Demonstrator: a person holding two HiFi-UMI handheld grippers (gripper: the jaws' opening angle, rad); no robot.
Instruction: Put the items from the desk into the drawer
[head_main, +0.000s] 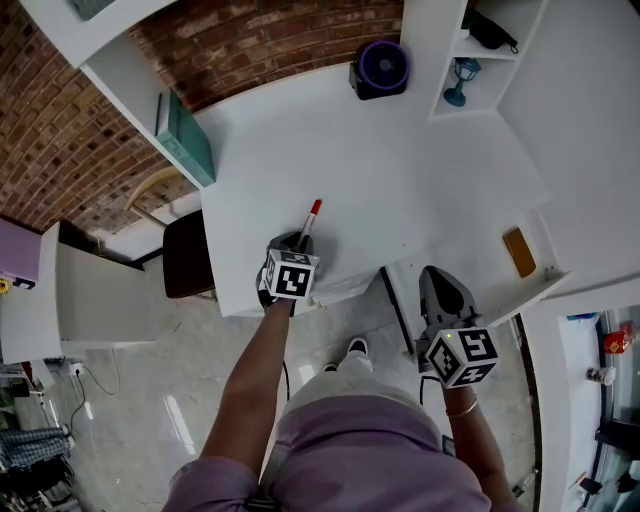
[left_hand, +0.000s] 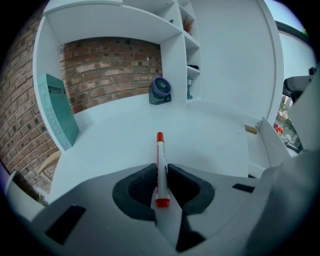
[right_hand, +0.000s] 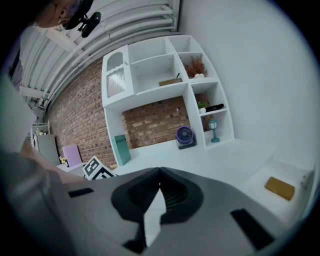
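The white table (head_main: 400, 180) spreads ahead of both pairs of jaws, with a brick wall (head_main: 260, 40) at its far edge. An open drawer (head_main: 480, 270) lies right of the left jaws and just ahead of the right jaws. A teal book (head_main: 185, 140) leans far ahead and left of the left jaws, and a purple fan (head_main: 383, 68) stands far ahead of both, slightly right of the left jaws. The left gripper (head_main: 297, 242) sits at the table's near edge with its jaws closed tight on a red-capped marker (left_hand: 160, 150). The marker lies straight along the jaws: its red end rests behind the pads and its capped tip pokes out ahead over the table. The right gripper (head_main: 435, 272) is held off the table's near edge, by the drawer. Its jaws (right_hand: 160, 170) meet at the tips and grip nothing. A small tan block (head_main: 518, 251) lies in the drawer, ahead and right of the right jaws.
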